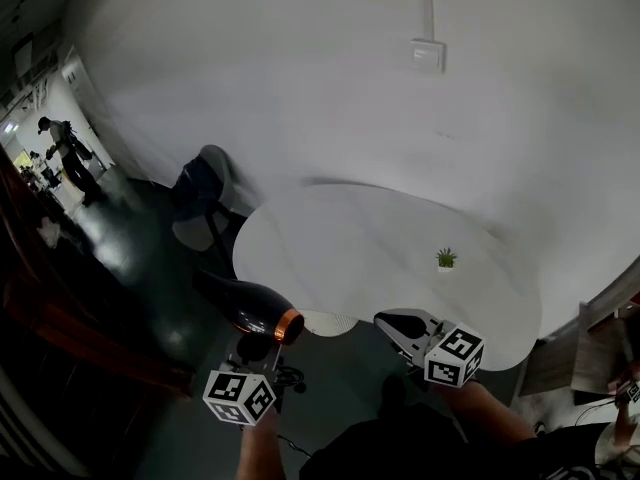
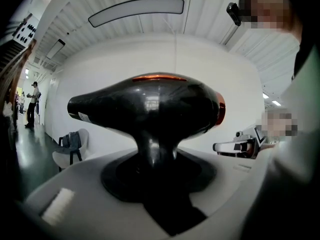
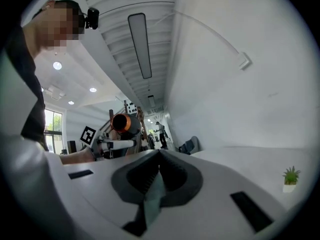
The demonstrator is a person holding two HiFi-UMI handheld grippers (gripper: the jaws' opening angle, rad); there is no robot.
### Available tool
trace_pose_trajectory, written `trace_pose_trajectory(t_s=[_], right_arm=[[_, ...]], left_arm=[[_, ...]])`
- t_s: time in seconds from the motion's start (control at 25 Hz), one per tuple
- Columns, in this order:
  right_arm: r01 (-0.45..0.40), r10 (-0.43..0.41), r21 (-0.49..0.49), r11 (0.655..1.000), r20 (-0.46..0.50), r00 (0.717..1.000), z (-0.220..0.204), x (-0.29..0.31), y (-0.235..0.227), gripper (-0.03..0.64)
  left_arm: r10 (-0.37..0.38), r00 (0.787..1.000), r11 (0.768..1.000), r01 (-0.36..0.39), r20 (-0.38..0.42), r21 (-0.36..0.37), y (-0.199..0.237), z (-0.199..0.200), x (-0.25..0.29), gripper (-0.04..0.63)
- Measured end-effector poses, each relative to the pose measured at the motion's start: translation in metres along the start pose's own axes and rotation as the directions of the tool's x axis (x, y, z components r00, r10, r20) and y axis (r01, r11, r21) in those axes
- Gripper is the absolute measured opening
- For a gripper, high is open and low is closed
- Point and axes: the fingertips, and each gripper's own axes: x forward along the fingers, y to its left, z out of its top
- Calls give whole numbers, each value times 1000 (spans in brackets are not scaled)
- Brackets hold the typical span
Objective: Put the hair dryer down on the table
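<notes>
A black hair dryer with an orange ring at its nozzle hangs in the air just off the left front edge of the round white table. My left gripper is shut on its handle from below. In the left gripper view the hair dryer lies crosswise above the jaws, with its handle running down between them. My right gripper is shut and empty at the table's front edge. Seen from the right gripper, the hair dryer is off to the left, orange end facing it.
A small potted plant stands on the right part of the table, also in the right gripper view as the plant. A chair with dark cloth stands beyond the table's left. A person walks far left. A wall switch sits high up.
</notes>
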Motion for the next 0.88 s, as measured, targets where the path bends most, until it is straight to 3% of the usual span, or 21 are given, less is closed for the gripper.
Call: trace_pose_trajectory(t_s=[0.36, 0.6, 0.72, 0.88], right_arm=[[-26, 29, 40, 999, -85, 996, 4, 55, -85, 11], [17, -13, 32, 999, -120, 993, 7, 113, -102, 11], [25, -20, 54, 998, -89, 996, 16, 142, -99, 12], [35, -28, 55, 998, -116, 993, 10, 163, -105, 12]], left_arm=[[-7, 1000, 999, 6, -27, -42, 46, 9, 103, 169], [-59, 998, 997, 58, -23, -48, 91, 15, 134, 169], [-100, 994, 994, 99, -44, -36, 107, 14, 147, 169], [-127, 989, 991, 123, -71, -54, 121, 8, 173, 169]])
